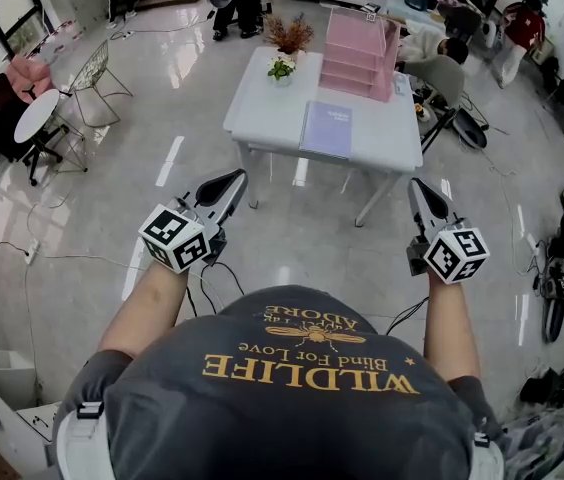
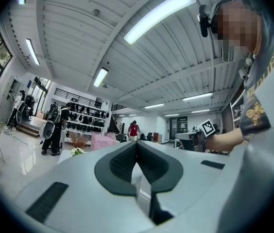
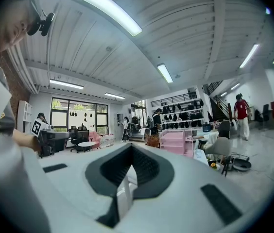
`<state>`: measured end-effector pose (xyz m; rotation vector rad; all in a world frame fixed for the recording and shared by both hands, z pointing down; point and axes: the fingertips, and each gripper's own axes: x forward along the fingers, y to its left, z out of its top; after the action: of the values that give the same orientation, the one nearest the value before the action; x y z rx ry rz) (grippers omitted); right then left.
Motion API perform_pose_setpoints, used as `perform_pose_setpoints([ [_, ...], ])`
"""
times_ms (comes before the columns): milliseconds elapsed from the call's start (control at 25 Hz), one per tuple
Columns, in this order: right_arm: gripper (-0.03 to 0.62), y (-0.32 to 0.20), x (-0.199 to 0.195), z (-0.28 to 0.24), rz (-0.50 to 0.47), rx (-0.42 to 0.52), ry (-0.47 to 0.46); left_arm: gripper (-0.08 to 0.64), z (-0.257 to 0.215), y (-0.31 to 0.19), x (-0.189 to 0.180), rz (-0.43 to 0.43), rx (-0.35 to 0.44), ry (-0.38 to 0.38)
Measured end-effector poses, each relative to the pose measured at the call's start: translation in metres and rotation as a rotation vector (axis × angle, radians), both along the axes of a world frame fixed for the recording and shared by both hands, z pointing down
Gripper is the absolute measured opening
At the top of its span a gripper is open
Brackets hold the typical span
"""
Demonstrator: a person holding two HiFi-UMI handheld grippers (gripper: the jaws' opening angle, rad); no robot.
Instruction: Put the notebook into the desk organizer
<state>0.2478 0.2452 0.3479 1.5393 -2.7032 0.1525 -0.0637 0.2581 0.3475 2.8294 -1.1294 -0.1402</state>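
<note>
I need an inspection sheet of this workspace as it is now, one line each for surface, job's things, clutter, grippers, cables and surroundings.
Surface: white rectangular table on glossy floor.
Job's things: lavender notebook flat near the table's front edge; pink tiered plastic desk organizer at the back right; notebook not yet inside.
Clutter: small white-flowered potted plant and rust-brown dried bouquet at the back.
Grippers: left gripper and right gripper both shut, empty, short of the table.
Cables: thin dark cable on the floor at left.
Surroundings: round white side table, wire chair.

Dark grey T-shirt (image 1: 292, 418), gold lettering (image 1: 312, 373), bee emblem (image 1: 318, 337)
</note>
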Motion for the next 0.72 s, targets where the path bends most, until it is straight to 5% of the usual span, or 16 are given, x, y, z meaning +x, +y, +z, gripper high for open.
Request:
perform_pose_setpoints([
  [160, 0.001, 0.002, 0.007, -0.006, -0.035, 0.015, -0.037, 0.003, -0.002, 0.003, 0.011, -0.007, 0.003, -0.009],
  [280, 0.263, 0.0, 0.011, -0.011, -0.093, 0.017, -0.066, 0.003, -0.005, 0.005, 0.021, -0.019, 0.007, -0.013],
  [400, 0.353, -0.004, 0.025, -0.013, -0.107, 0.027, -0.053, 0.003, -0.009, 0.006, 0.035, -0.036, 0.012, -0.017],
  [720, 0.394, -0.01, 0.059, -0.012, -0.147, 0.026, -0.052, 0.003, -0.011, 0.018, 0.07, -0.09, 0.017, -0.024],
])
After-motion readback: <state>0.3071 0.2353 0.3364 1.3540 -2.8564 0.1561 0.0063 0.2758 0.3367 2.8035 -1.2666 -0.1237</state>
